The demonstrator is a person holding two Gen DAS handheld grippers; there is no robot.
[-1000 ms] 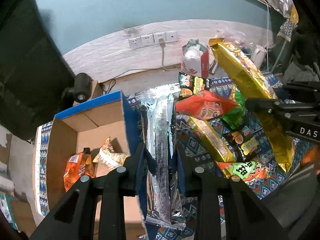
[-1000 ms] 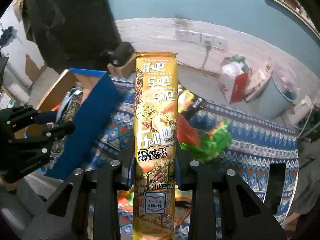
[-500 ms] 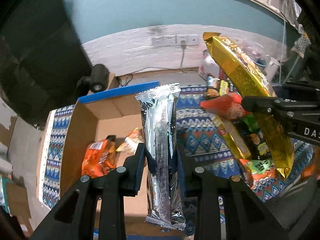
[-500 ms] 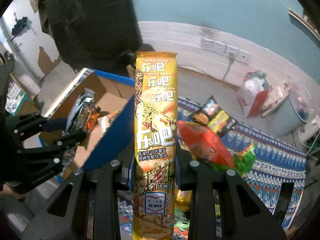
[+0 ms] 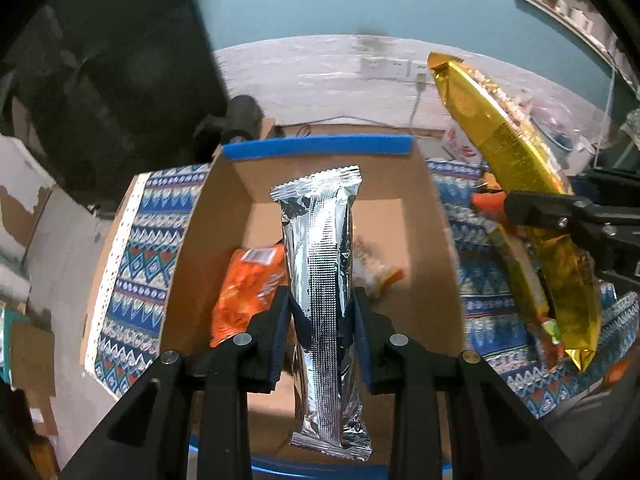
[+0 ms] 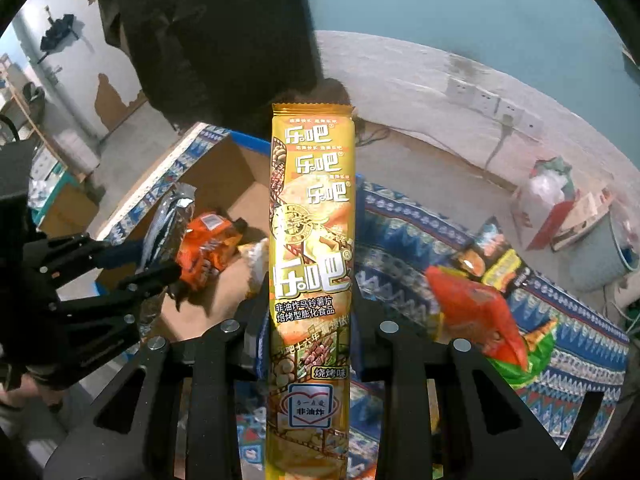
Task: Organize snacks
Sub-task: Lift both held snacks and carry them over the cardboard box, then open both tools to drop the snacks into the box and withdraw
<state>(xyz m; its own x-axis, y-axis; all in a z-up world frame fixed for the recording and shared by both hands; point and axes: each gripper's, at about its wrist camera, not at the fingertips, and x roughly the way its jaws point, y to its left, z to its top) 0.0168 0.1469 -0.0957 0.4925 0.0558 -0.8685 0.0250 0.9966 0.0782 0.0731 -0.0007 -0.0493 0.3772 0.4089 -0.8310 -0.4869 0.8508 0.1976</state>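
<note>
Snacks are mid-transfer: the left tool (image 5: 320, 312) is clamped on a silver packet (image 5: 320, 256), held upright directly above the open cardboard box (image 5: 432, 216), presumably for release beside the orange bag (image 5: 244, 288) already lying inside. The right tool (image 6: 310, 320) grips a tall yellow chip packet (image 6: 312, 216) near its lower half, hanging just beside the box. Remaining packets lie on the patterned cloth (image 6: 400, 232).
</note>
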